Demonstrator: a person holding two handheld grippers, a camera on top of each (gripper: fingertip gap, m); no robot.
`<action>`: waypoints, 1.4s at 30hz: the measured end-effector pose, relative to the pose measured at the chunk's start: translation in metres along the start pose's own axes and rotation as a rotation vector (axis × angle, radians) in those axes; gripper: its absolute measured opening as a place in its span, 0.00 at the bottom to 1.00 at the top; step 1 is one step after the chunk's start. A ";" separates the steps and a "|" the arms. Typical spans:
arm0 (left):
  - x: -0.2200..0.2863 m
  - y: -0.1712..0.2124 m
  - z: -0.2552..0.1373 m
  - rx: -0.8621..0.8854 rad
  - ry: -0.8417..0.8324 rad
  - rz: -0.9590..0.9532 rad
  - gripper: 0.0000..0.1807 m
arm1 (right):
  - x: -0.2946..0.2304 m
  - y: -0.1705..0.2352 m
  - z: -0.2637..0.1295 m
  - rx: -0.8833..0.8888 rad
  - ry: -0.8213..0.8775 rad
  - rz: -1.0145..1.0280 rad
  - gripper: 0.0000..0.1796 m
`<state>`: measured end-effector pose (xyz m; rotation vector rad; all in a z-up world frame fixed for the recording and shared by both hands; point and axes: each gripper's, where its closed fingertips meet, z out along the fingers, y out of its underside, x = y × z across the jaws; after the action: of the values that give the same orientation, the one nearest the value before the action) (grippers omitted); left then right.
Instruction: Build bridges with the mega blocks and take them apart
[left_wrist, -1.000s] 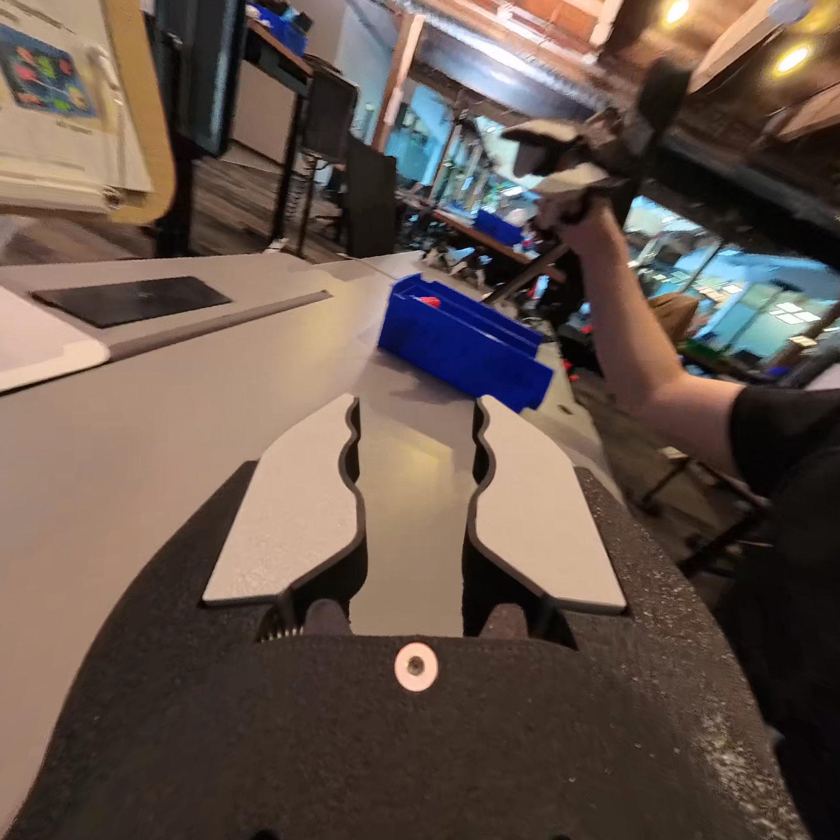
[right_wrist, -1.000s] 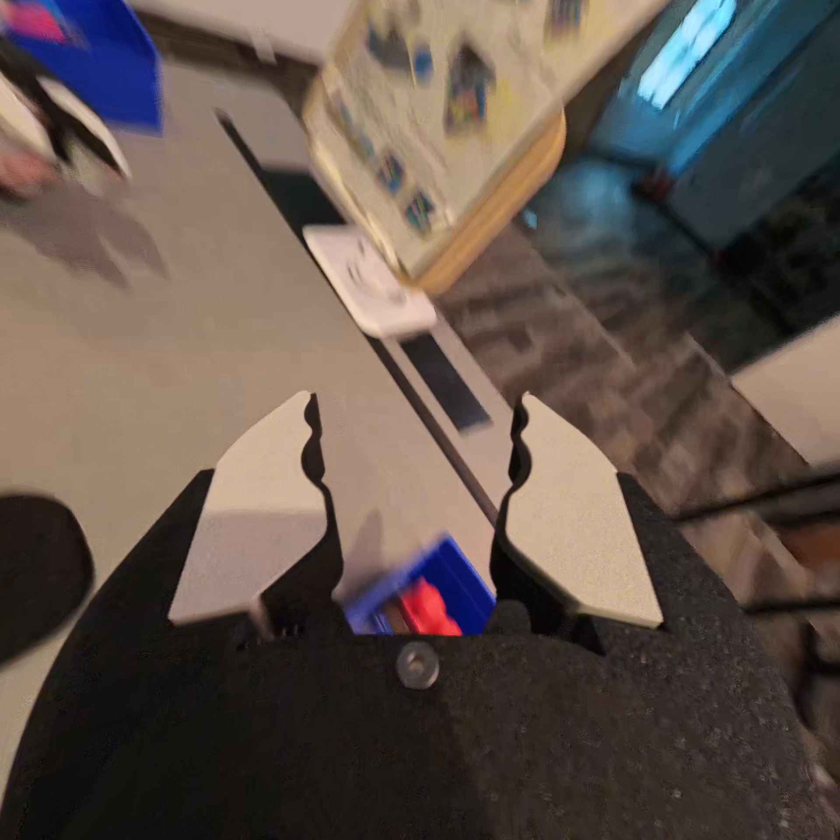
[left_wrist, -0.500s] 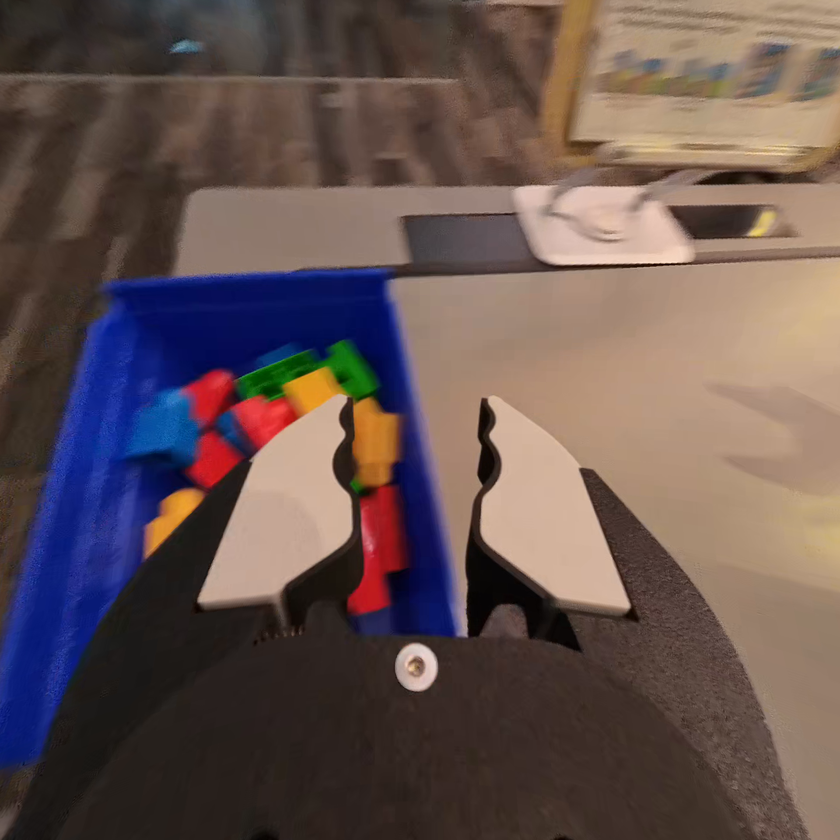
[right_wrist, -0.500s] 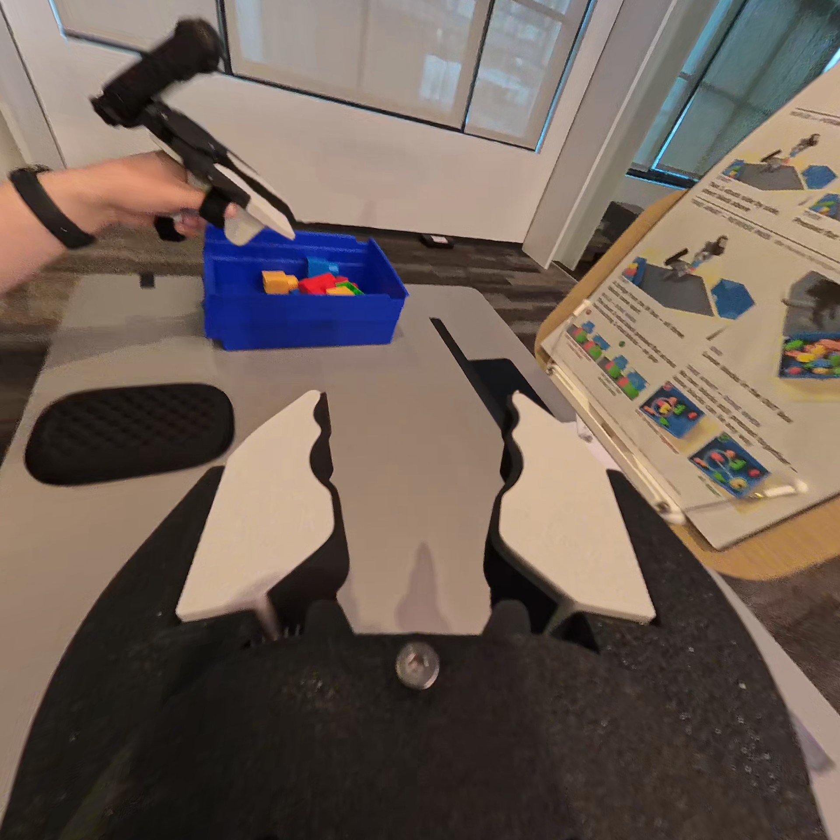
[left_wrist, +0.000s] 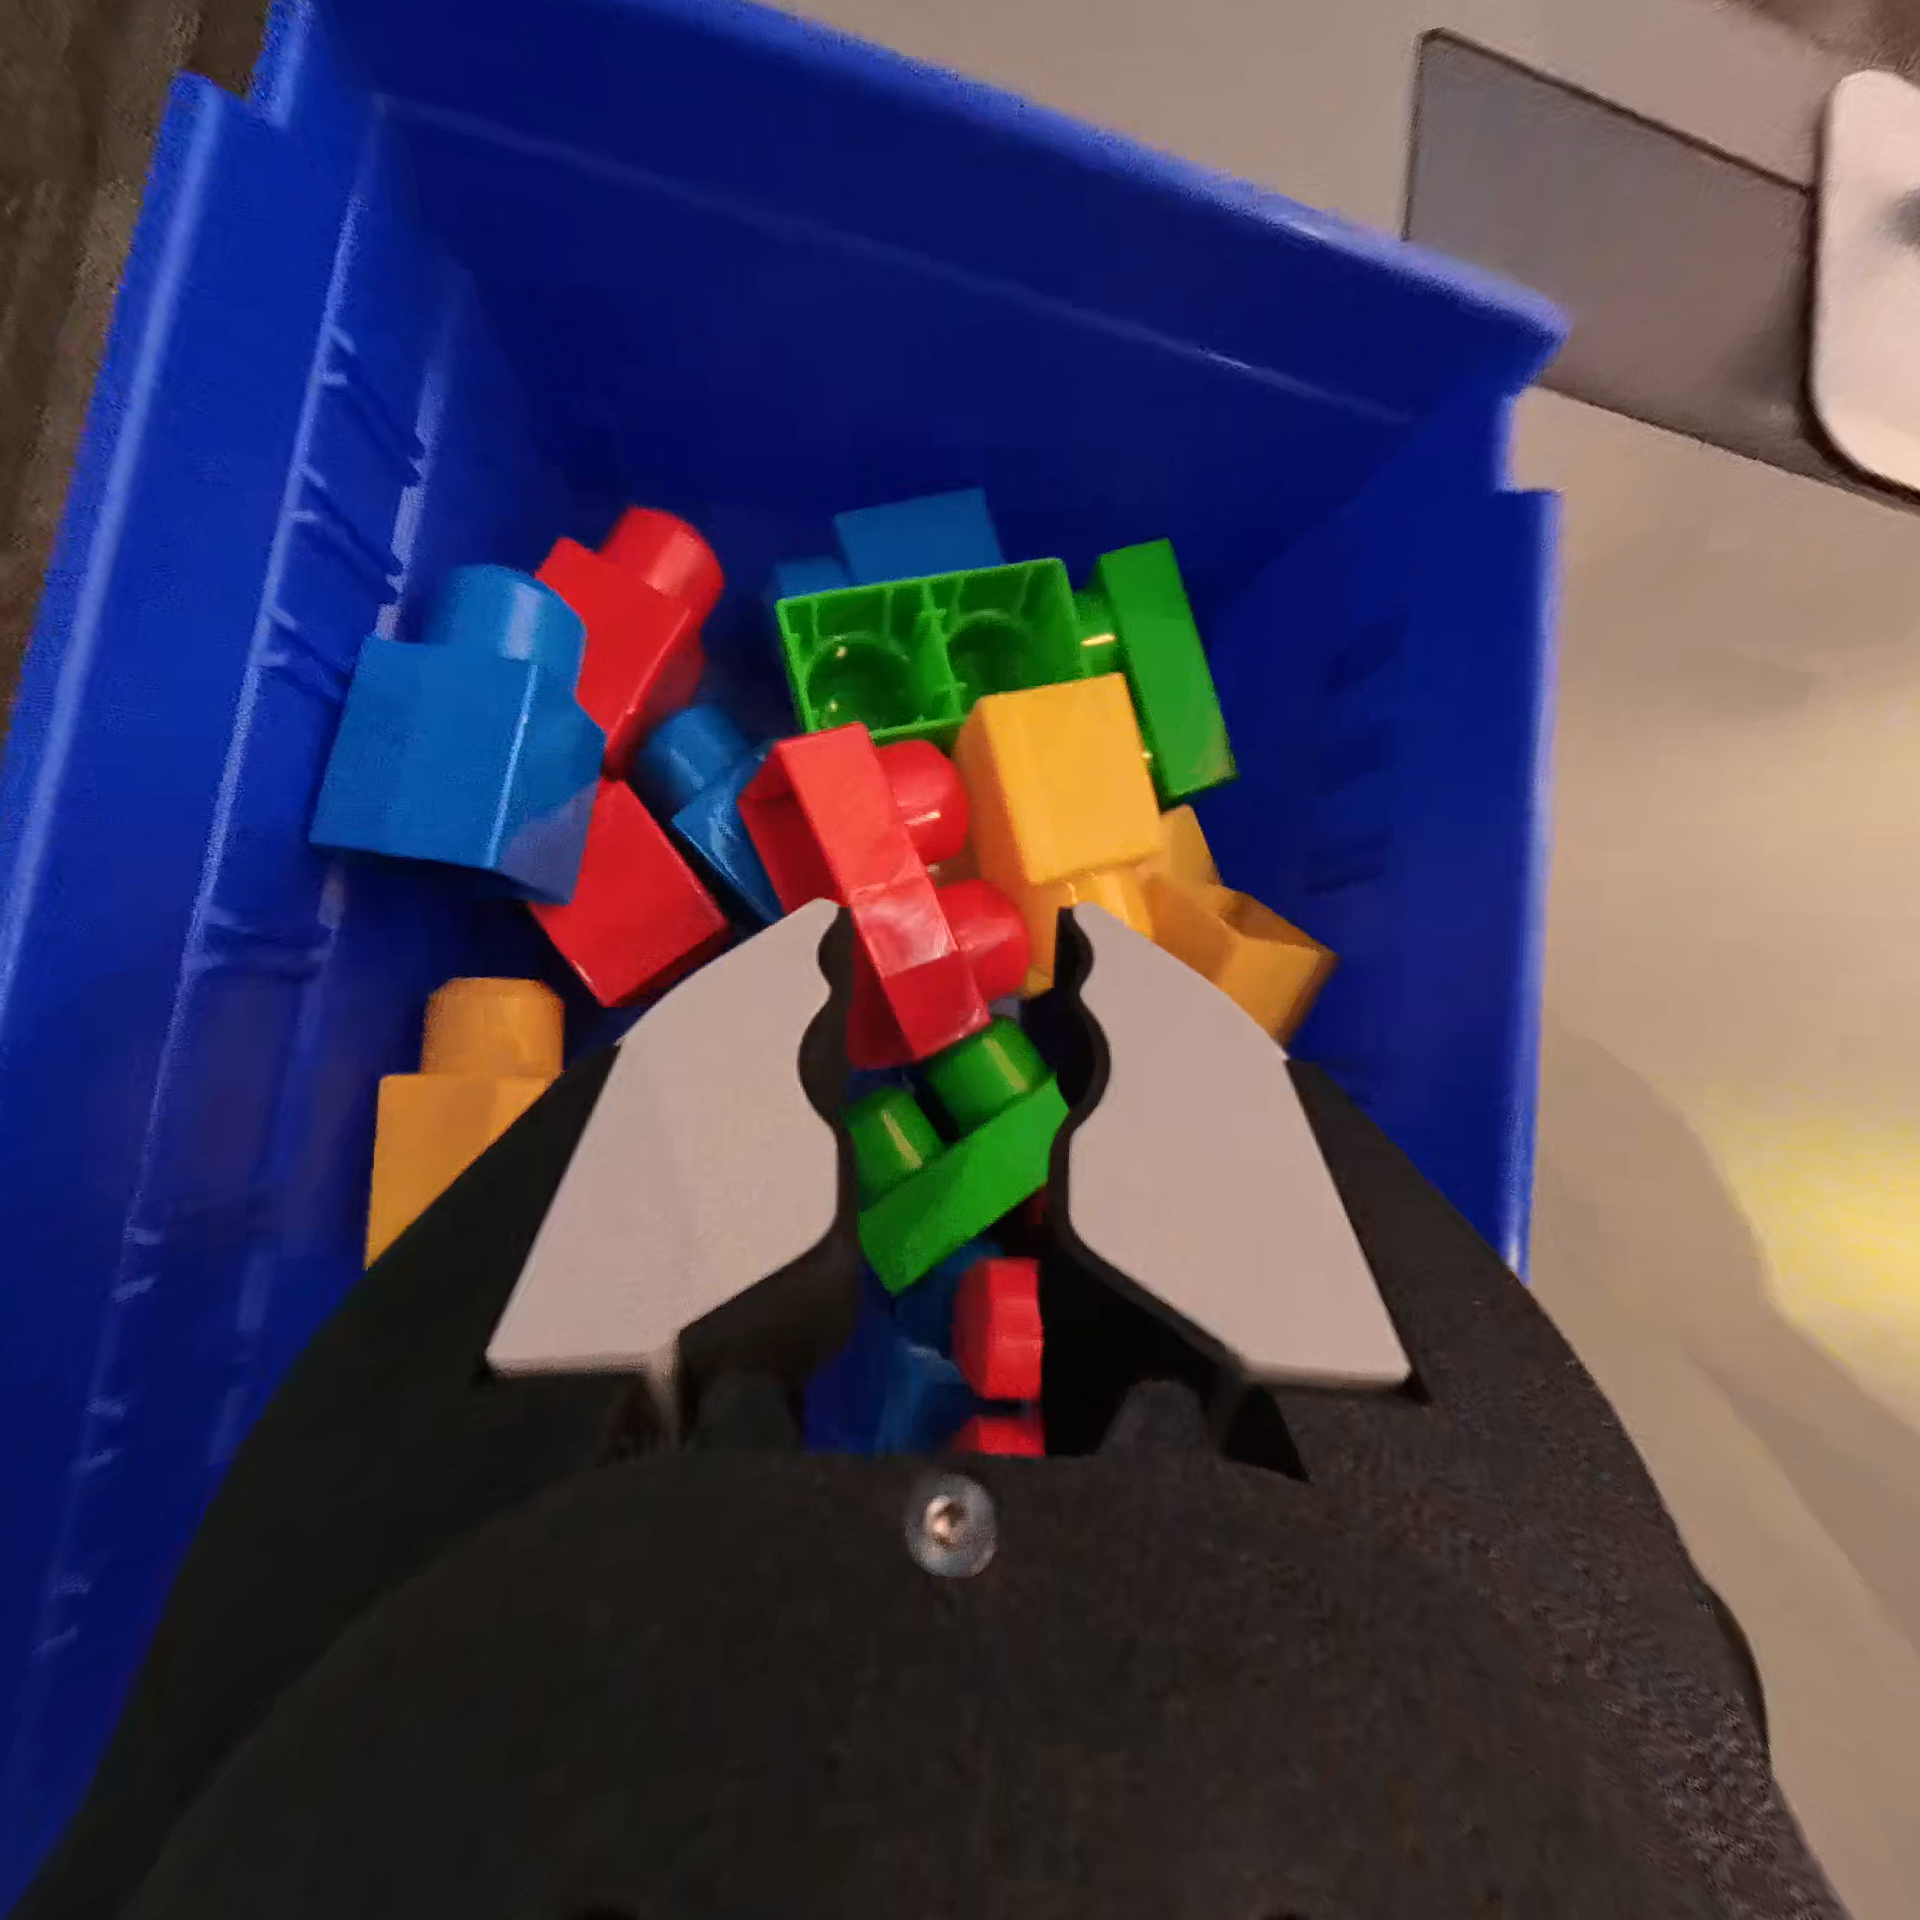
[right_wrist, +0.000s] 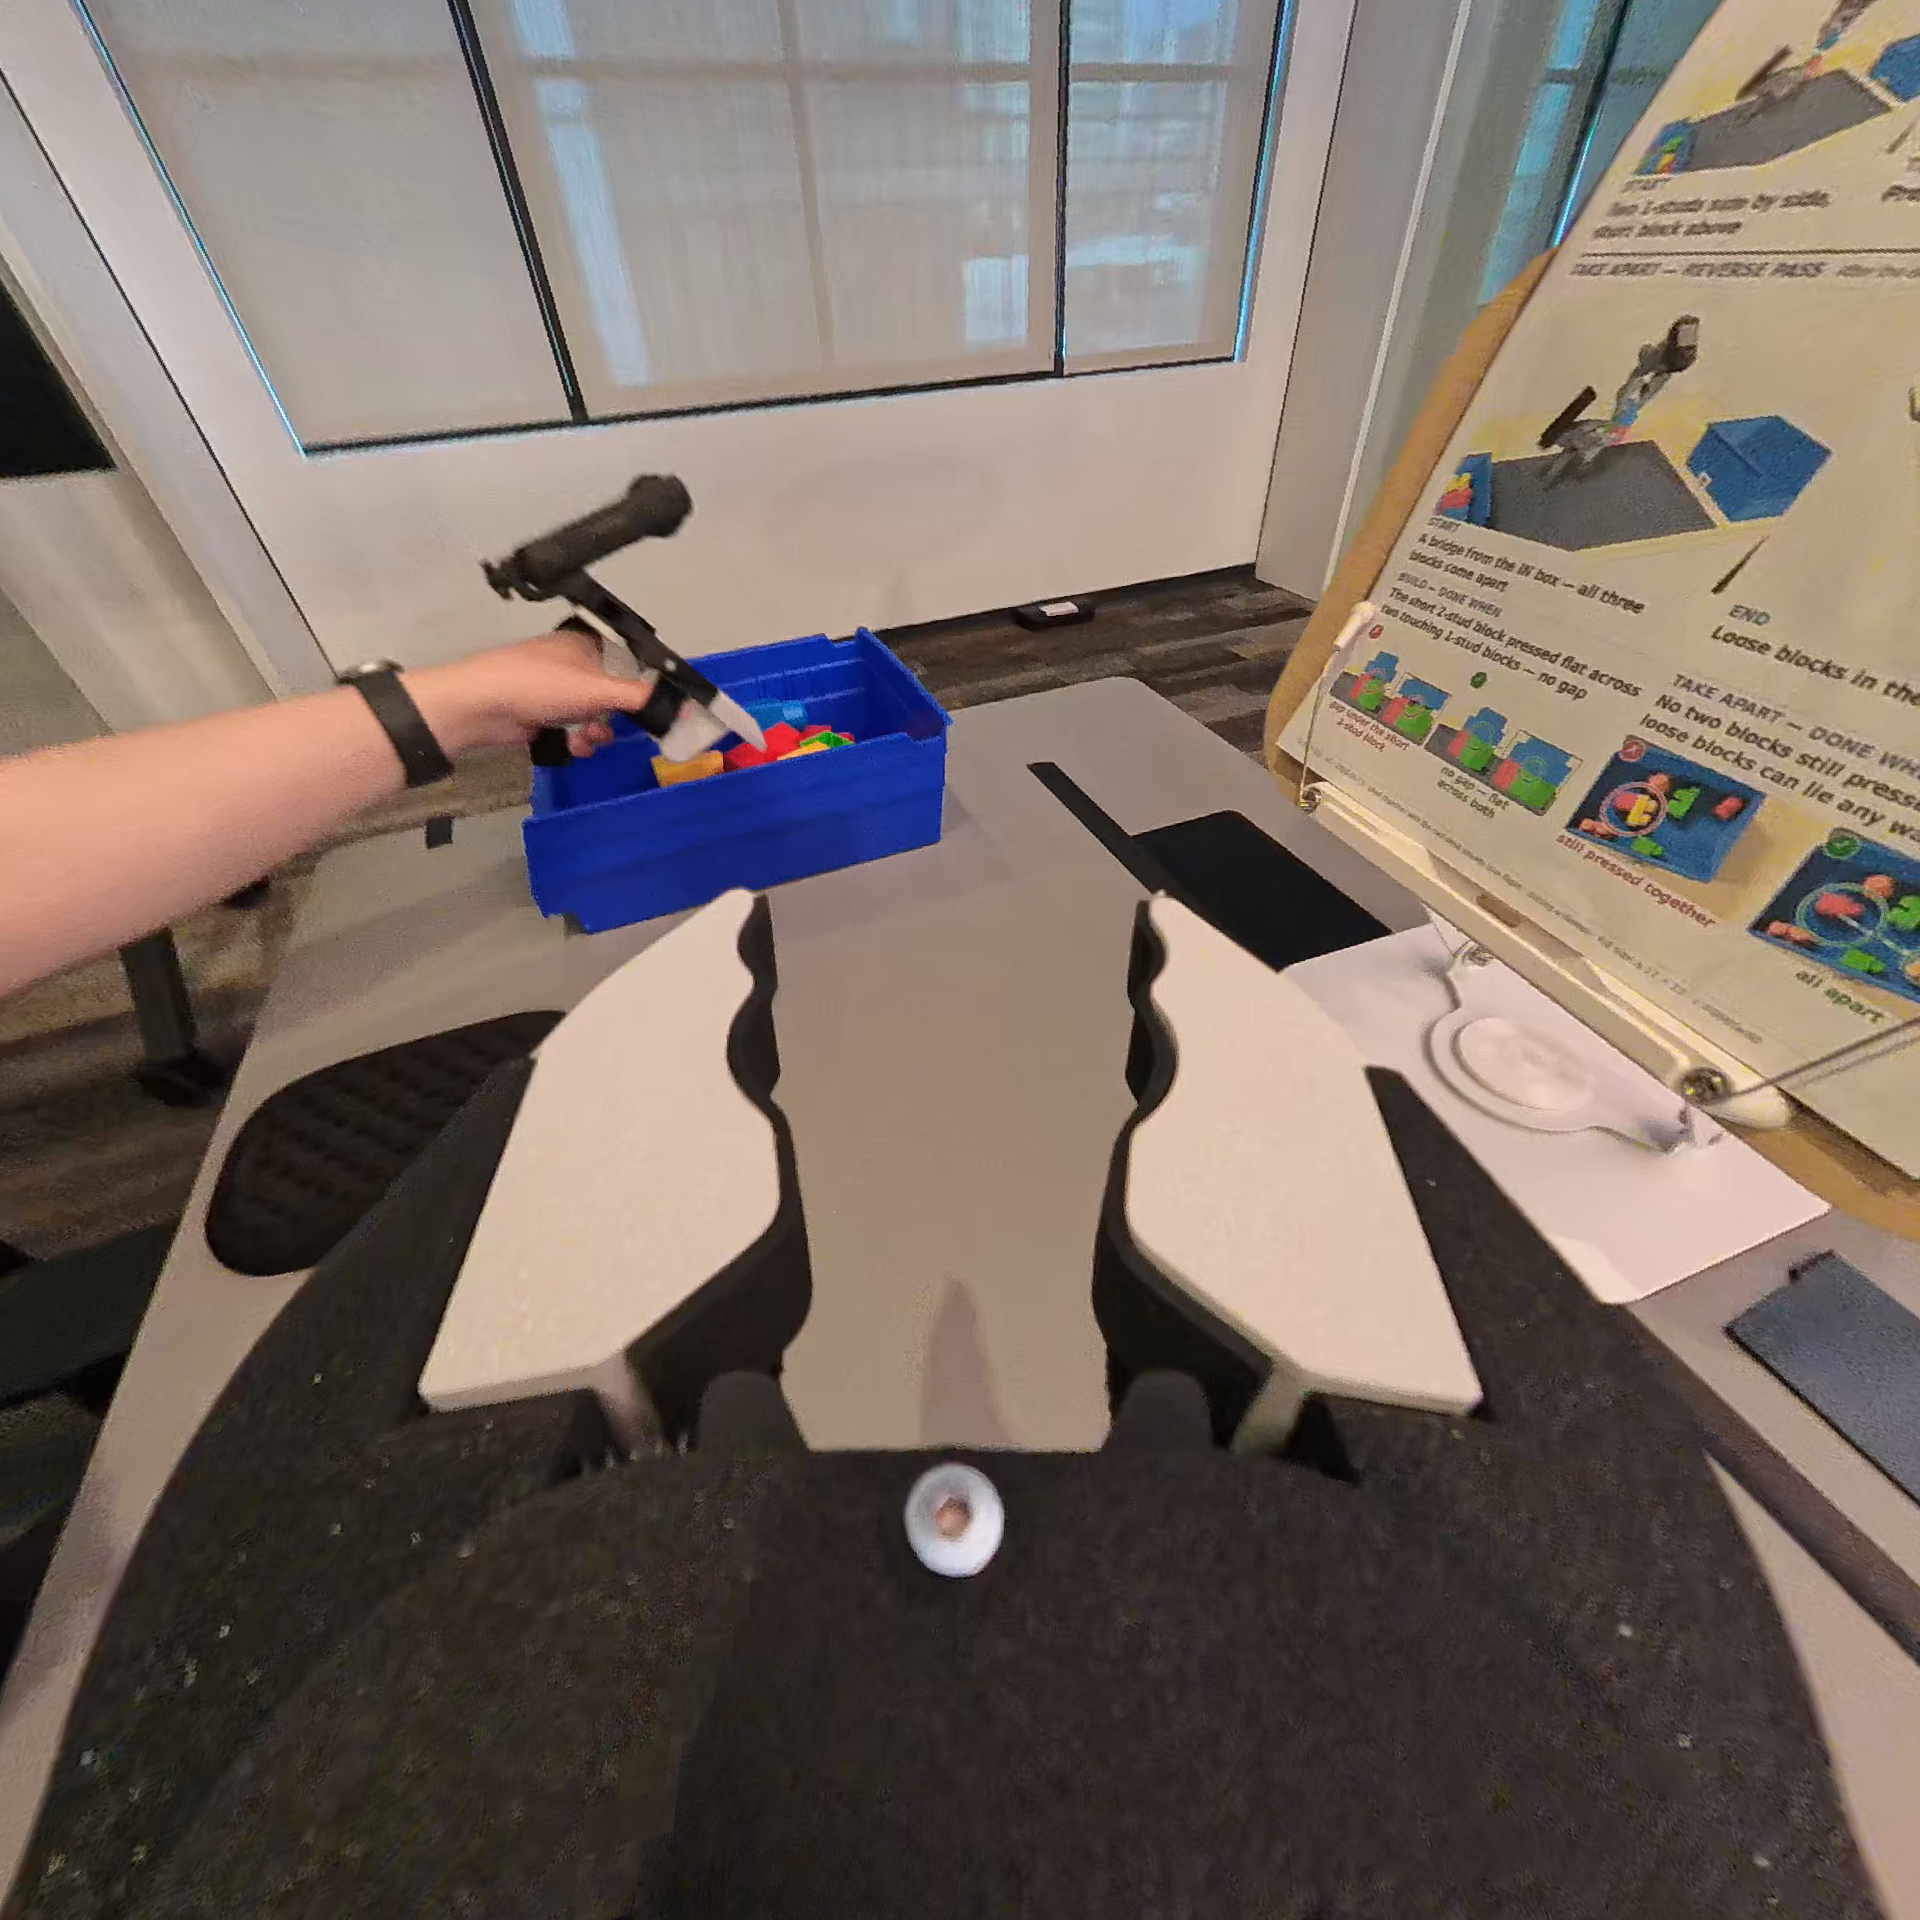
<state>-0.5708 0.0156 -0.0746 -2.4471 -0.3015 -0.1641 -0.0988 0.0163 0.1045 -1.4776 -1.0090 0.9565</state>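
A blue bin (left_wrist: 727, 312) holds several loose mega blocks in red, blue, green and yellow. My left gripper (left_wrist: 951, 925) is open and reaches down into the bin. Its fingertips stand on either side of a red two-stud block (left_wrist: 894, 894), and a green two-stud block (left_wrist: 956, 1153) lies lower between the fingers. In the right wrist view the bin (right_wrist: 727, 842) sits at the table's far end with the left gripper (right_wrist: 743, 727) dipped into it. My right gripper (right_wrist: 951, 914) is open and empty above the grey table (right_wrist: 935, 1143).
A black studded mat (right_wrist: 364, 1122) lies on the table's left. An instruction board (right_wrist: 1662, 623) leans on a white stand base (right_wrist: 1538, 1091) at the right. A black panel (right_wrist: 1247, 883) is set in the table beside it. A person's forearm (right_wrist: 208, 790) reaches in from the left.
My left gripper swung from over the table to the bin, dropped in among the blocks, and its jaws narrowed a little. My right gripper steadied above the table, facing the bin.
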 end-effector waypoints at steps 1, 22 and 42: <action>-0.001 -0.003 0.005 -0.007 -0.014 -0.003 0.19 | 0.002 0.000 -0.003 0.005 -0.001 0.013 0.36; 0.053 -0.051 -0.052 0.243 0.130 0.075 0.12 | 0.013 0.002 0.003 0.030 0.006 0.061 0.32; 0.366 0.021 -0.119 0.671 0.545 0.456 0.12 | -0.055 0.015 0.097 0.228 -0.209 0.478 0.35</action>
<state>-0.2172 -0.0112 0.0759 -1.6648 0.3858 -0.4365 -0.2058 -0.0062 0.0801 -1.4726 -0.6685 1.5402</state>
